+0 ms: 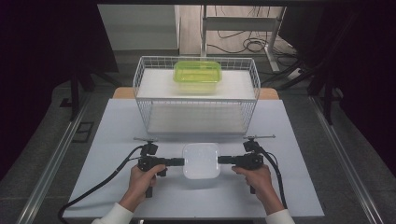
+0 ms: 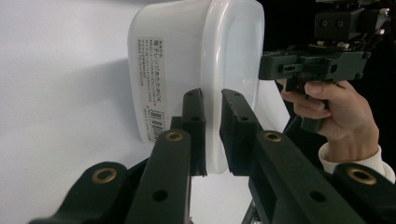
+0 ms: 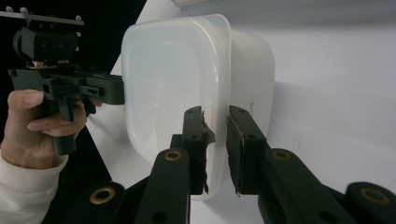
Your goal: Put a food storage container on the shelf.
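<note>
Container (image 1: 201, 161), white and lidded, sits on the near middle of the tabletop (image 1: 116, 126), in front of the wire basket (image 1: 142, 88). Seen from above it is a rounded rectangle with its long axis running away from me toward the basket, lid facing up. A printed label (image 2: 152, 88) runs along the side wall that faces my left side.

Behind it, the basket holds a white shelf with a green-lidded box (image 1: 197, 76) on top, well apart from my work.

My forearms come in from the near edge, each hand wrapped around a handle, both tools lying level and pointing inward at each other across the container.

My left gripper (image 1: 183, 162) meets the container's left side; in the left gripper view its jaws are clamped on the projecting rim of the lid. My right gripper (image 1: 219, 159) meets the right side the same way; its jaws straddle the rim at a narrow gap, pads pressing on it.
</note>
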A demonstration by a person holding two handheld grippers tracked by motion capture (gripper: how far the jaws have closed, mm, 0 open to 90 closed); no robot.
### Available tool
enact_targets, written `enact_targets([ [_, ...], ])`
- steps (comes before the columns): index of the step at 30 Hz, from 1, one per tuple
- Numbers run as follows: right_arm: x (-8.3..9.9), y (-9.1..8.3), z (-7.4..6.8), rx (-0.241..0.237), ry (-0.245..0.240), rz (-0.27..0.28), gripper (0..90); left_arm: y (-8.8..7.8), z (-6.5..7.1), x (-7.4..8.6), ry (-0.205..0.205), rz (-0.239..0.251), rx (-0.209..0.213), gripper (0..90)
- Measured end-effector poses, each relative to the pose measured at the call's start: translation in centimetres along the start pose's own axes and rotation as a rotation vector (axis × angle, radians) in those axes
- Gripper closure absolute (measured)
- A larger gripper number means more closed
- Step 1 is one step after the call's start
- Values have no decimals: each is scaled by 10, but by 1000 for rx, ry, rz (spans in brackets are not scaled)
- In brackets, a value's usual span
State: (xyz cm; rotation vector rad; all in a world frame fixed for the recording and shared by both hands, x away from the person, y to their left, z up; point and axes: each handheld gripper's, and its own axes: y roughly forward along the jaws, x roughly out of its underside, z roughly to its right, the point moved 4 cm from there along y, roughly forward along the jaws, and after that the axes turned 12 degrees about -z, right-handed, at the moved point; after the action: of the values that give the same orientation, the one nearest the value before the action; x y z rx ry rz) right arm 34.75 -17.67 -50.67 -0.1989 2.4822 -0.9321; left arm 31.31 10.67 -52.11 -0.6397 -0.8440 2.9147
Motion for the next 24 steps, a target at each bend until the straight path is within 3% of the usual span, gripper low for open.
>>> enact_targets([
  [9, -1, -3, -6, -16, -39, 13, 782, -3, 1, -1, 22, 13, -24, 798],
  [14, -2, -6, -10, -20, -66, 35, 785, -8, 5, -2, 42, 27, -15, 798],
  [24, -7, -16, -31, -32, -130, 84, 791, -26, 17, -6, 109, 66, -24, 797],
])
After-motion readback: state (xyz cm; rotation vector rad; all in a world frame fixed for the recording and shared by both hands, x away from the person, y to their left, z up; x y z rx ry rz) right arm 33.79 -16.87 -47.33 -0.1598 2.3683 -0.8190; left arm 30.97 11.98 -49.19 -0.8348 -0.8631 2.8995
